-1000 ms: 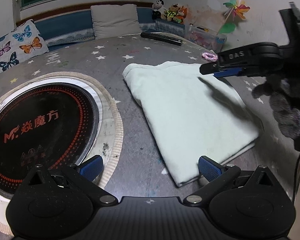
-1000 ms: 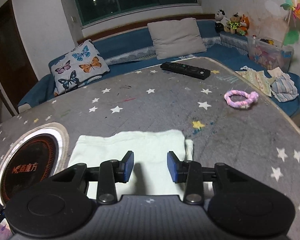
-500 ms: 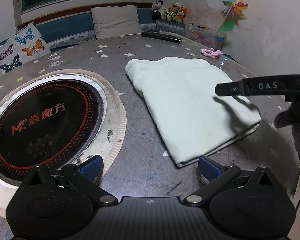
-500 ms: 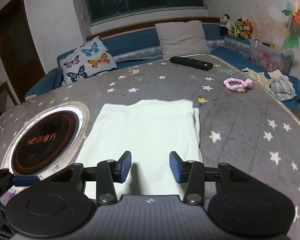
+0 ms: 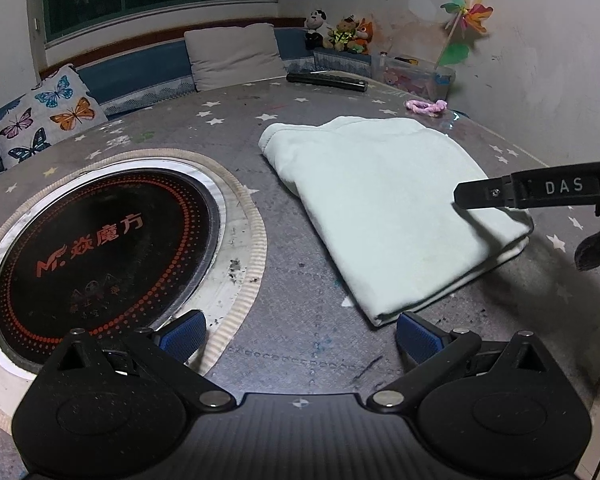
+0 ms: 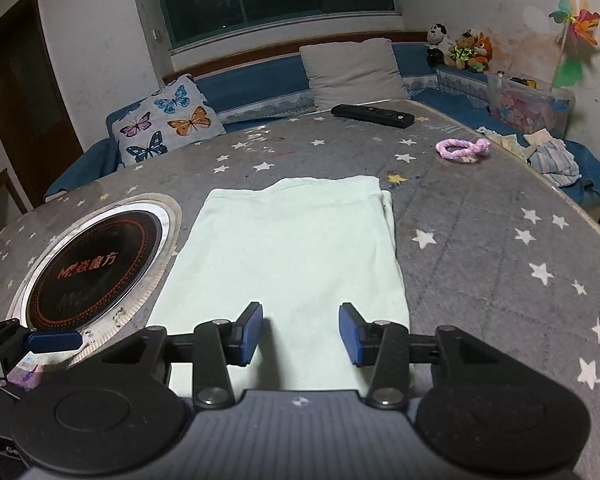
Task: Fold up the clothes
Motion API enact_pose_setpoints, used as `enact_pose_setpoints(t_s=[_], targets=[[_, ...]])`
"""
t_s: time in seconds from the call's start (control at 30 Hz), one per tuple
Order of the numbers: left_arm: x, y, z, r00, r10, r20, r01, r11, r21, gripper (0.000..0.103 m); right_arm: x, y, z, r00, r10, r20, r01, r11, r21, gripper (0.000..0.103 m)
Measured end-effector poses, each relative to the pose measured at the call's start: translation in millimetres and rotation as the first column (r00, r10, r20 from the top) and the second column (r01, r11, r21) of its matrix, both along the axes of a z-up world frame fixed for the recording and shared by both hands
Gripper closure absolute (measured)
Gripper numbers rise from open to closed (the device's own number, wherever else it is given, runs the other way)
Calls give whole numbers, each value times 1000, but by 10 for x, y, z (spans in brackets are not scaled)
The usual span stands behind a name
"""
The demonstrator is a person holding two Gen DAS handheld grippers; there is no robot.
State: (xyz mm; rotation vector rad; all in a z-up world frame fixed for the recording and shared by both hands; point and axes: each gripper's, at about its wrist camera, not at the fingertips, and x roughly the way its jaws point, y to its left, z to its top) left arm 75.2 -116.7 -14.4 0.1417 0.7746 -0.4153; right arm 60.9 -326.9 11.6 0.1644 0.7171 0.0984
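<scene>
Right wrist: right gripper [image 6: 300,330] spread apart above folded garment [image 6: 288,256].

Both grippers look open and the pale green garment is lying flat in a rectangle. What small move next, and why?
Probably ease the right gripper down onto the near edge of the pale green garment and close on it, ready to fold it away toward the far edge. It sits open just above that edge, holding nothing, and the left gripper is open off the cloth's corner, over the table.
</scene>
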Motion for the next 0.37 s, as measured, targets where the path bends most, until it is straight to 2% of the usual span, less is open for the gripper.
enact_pose_setpoints(t_s=[0.37], targets=[[-4,1,-32,999,18,31,-18,1000,2,0,-39,23,25,1000,0,8,0,1000,0,61]])
